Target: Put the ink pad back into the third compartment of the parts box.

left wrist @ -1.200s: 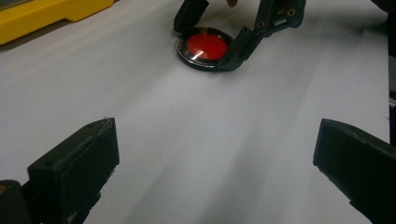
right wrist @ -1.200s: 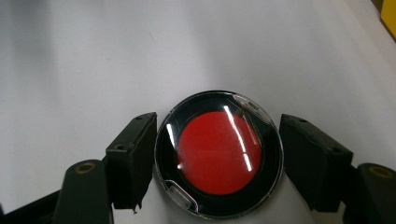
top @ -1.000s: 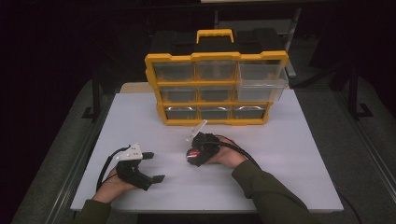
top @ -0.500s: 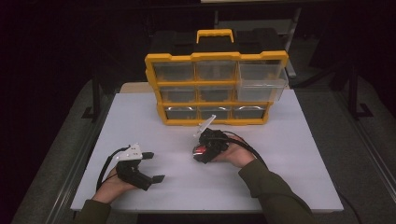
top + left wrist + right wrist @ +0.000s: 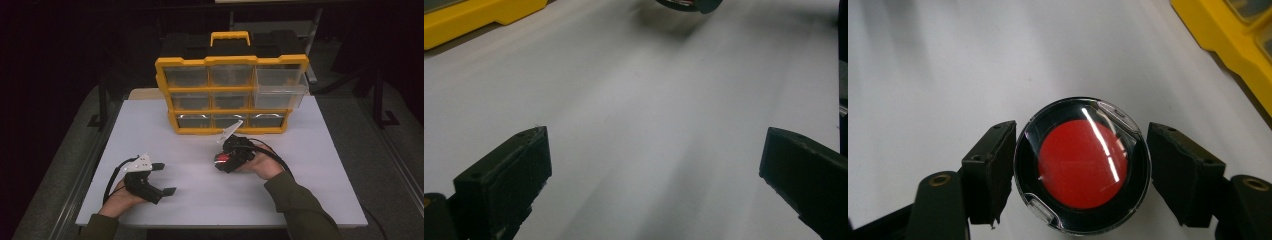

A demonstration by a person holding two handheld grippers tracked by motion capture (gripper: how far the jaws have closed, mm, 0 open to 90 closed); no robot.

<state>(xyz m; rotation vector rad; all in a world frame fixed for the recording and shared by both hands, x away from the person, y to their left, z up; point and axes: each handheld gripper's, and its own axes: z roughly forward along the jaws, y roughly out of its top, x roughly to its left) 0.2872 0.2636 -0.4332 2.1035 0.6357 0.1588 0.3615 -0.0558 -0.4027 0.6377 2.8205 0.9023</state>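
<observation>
A person seated at a white table (image 5: 310, 165) works two hand-held grippers in front of a yellow drawer organizer (image 5: 231, 95) with a yellow carry handle (image 5: 230, 38) on its black top. The right gripper (image 5: 225, 164) is clamped on a round black case (image 5: 1083, 166) with a clear lid and a red disc (image 5: 1082, 163) inside it; in the right gripper view each black jaw presses against one side of the case, which sits just above the tabletop. The organizer stands just beyond this gripper, and a corner of its yellow base shows at the upper right of that view.

The organizer holds three rows of three clear drawers. The right-hand drawer of the middle row (image 5: 280, 95) juts out toward the person, while the others sit flush. What lies inside the drawers cannot be told through the plastic: only dim shapes show.

The left gripper (image 5: 162, 177), well apart from the right one and nearer the person's edge of the table, has its jaws spread wide with bare white surface between them. In the left gripper view the organizer's base (image 5: 479, 17) lies ahead and to the left, and the underside of the held case (image 5: 686, 5) shows straight ahead at the top. The person's left hand (image 5: 120, 197) grips the tool from behind.
</observation>
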